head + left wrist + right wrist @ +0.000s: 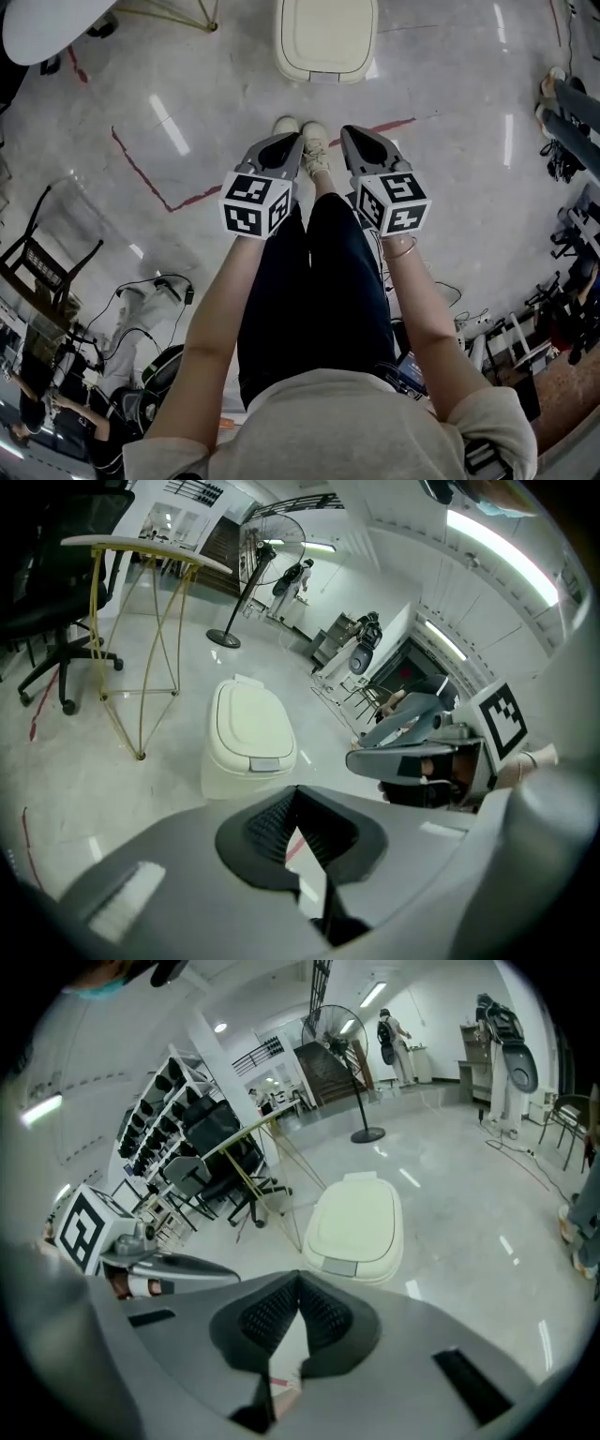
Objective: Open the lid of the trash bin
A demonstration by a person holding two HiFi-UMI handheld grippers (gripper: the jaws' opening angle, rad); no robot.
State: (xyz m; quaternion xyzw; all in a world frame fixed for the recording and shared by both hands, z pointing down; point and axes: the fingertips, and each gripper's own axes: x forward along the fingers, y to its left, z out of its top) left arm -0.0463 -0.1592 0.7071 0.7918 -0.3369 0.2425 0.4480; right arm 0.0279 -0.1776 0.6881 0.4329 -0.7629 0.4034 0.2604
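Observation:
The cream trash bin (pixel 325 37) stands on the floor ahead of the person's shoes, with its lid down. It also shows as the bin (pixel 248 735) in the left gripper view and the bin (pixel 356 1224) in the right gripper view. My left gripper (pixel 284 148) and right gripper (pixel 364 145) hover side by side at waist height, well short of the bin. The jaws of the left gripper (pixel 296 794) meet at their tips with nothing between them. The right gripper (pixel 300 1281) is likewise shut and holds nothing.
A white round table on thin gold legs (pixel 141 550) stands left of the bin, with a black office chair (pixel 52 602) beyond it. A floor fan (pixel 258 564) is behind. Red tape lines (pixel 150 178) cross the floor. A dark chair (pixel 37 253) and cables lie at the left, racks at the right.

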